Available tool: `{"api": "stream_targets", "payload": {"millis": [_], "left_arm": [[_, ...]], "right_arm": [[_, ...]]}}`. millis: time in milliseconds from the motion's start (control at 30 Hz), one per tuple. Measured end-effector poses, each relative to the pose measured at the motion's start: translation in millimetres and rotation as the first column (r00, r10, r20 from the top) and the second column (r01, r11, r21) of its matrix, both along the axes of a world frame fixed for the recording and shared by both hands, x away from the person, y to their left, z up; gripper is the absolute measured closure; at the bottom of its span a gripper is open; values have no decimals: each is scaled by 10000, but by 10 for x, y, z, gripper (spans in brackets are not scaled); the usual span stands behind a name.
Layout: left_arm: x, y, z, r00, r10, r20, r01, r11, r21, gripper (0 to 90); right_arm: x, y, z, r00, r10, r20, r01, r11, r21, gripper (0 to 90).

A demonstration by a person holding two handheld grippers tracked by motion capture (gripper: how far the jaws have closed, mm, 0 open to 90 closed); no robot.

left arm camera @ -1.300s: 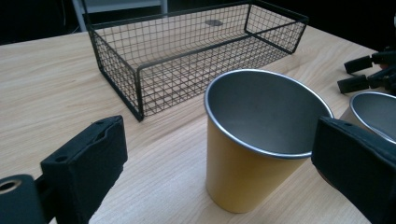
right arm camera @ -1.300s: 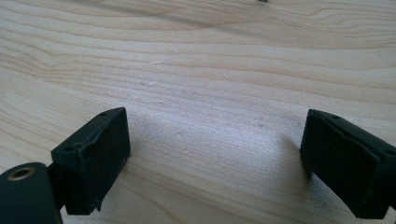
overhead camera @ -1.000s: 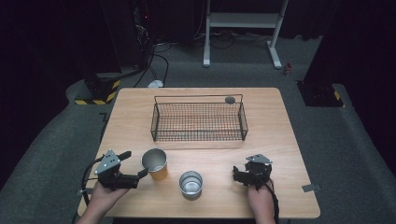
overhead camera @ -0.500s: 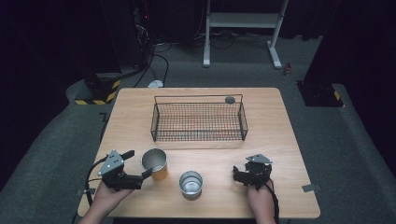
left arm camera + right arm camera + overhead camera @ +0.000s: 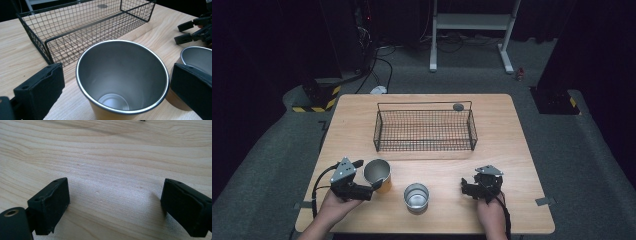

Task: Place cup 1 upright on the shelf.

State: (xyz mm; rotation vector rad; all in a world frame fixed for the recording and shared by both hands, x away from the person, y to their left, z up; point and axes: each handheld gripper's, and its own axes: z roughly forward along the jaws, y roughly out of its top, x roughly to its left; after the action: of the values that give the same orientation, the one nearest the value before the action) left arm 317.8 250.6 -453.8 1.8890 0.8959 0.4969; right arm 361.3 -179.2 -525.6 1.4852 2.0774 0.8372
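Note:
A gold-sided metal cup (image 5: 378, 174) stands upright near the table's front left, its steel inside bare (image 5: 120, 82). My left gripper (image 5: 367, 176) is open, with one jaw on each side of the cup and not pressing it (image 5: 116, 85). A shorter silver cup (image 5: 416, 196) stands just to the right (image 5: 197, 56). My right gripper (image 5: 466, 188) rests open on the wood at the front right, with nothing but bare tabletop between its jaws (image 5: 115, 205). It also shows far off in the left gripper view (image 5: 190, 32).
A black wire basket (image 5: 424, 145) sits across the middle of the wooden table (image 5: 512, 150), also seen in the left gripper view (image 5: 75, 30). A small dark round thing (image 5: 458, 106) lies behind its far right corner. Grey carpet surrounds the table.
My left gripper has slid a little to the right, so its jaws now flank the gold cup. The right gripper and both cups have stayed put.

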Motion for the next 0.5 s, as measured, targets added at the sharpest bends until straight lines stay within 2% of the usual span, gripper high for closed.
{"api": "stream_targets", "payload": {"millis": [267,500], "left_arm": [[42,-72,-41,9998,-125,-181,125,9999,13,0],[58,-138,-112,9998,-158,-138,157,9999,-68,0]], "right_arm": [[0,0,0,10000,2,2,-2,10000,-2,85],[-1,1,0,10000,-20,-12,20,10000,14,85]]}}
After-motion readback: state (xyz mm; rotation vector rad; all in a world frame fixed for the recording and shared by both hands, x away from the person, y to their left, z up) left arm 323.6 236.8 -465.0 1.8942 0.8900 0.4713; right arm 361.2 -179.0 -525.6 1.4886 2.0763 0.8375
